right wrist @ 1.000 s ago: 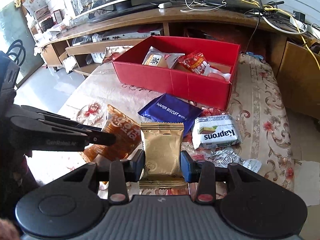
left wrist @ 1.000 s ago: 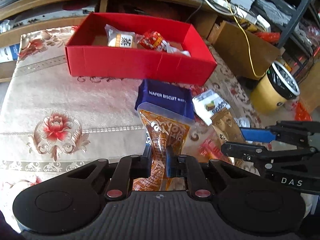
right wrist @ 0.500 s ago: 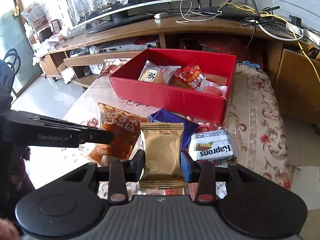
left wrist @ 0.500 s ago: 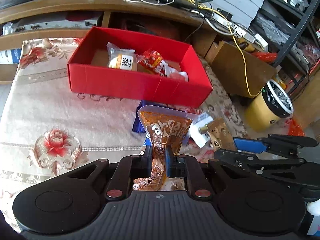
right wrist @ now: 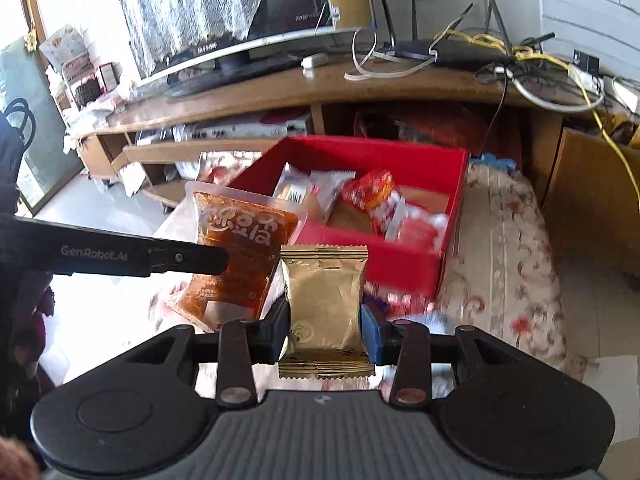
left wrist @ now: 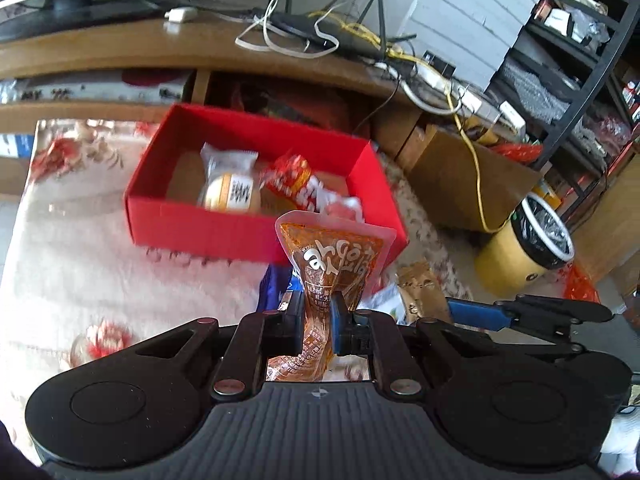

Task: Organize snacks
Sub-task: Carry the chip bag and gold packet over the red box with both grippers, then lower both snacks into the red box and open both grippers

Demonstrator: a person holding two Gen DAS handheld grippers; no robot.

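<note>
Left gripper (left wrist: pixel 316 322) clamped on orange sauce pouch (left wrist: pixel 334 268), right gripper (right wrist: pixel 325 334) on gold packet (right wrist: pixel 324 300); both carried toward red box (left wrist: pixel 256 236); release over box needed next.

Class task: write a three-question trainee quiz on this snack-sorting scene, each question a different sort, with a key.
1. True or false: the left tongs are shut on the orange pouch.
2. What do the right tongs hold? A) blue wafer pack B) gold packet C) nothing
3. Fill in: the snacks already sorted lie in the ___ box.

Key: 1 true; 2 B; 3 red.
</note>
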